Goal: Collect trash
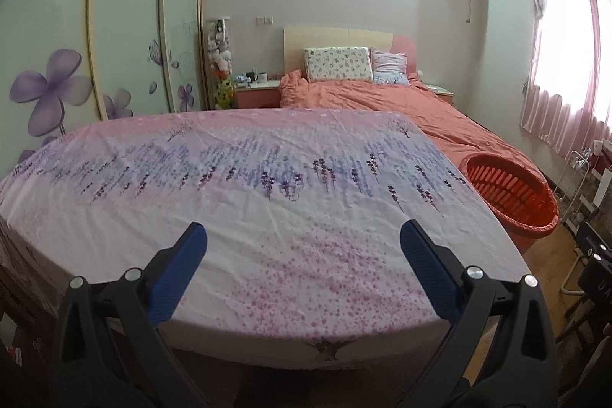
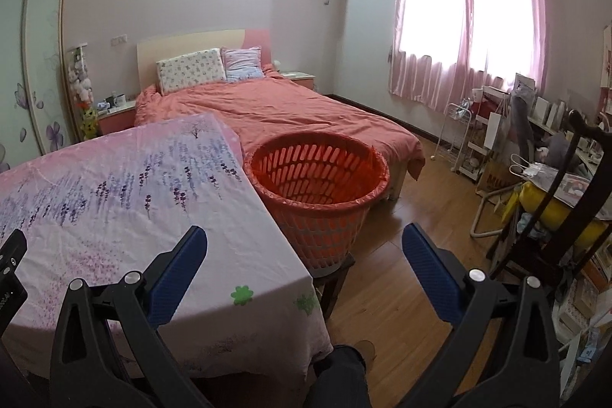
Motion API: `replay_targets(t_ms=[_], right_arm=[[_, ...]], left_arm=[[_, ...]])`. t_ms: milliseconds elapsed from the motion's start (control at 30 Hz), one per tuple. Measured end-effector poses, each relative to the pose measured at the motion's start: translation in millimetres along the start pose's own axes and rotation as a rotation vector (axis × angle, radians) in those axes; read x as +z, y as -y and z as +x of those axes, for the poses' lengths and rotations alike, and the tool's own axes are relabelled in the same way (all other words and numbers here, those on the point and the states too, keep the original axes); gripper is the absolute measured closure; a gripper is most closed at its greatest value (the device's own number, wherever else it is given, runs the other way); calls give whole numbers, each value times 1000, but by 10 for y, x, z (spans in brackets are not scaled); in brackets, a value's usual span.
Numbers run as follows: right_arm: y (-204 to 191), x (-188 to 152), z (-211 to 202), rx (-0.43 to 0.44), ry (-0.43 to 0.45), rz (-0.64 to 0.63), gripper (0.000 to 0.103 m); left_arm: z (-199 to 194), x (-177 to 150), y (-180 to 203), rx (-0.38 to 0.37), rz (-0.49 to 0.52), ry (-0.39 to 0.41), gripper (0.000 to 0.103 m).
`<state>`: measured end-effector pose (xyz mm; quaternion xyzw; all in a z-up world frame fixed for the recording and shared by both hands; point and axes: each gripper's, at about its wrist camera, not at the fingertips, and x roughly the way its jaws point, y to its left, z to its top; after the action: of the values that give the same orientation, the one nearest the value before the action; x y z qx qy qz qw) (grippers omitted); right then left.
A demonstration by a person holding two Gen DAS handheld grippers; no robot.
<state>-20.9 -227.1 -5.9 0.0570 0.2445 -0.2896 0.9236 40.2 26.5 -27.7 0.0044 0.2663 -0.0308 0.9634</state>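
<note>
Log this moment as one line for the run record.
left gripper: open, empty, over floral-sheet table | right gripper: open, empty | orange basket: beside table, looks empty | trash: none visible

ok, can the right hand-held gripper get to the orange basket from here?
Probably yes. The right hand-held gripper is open, and the orange basket sits just ahead beside the cloth-covered table, with nothing visible between them.
</note>
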Motion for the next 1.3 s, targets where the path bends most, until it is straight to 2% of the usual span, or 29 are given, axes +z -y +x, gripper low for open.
replay_targets(t_ms=[200,733,1300], right_arm=[[-12,0,-42,-69,25,-9,2],[1,20,-96,-2,19,-1,2],[15,45,-100,20,10,12,2]], left_arm=[[-38,27,63,12,7,3,4],[-136,98,213,-16,27,37,4],[-189,131,192,-23,16,50,4]])
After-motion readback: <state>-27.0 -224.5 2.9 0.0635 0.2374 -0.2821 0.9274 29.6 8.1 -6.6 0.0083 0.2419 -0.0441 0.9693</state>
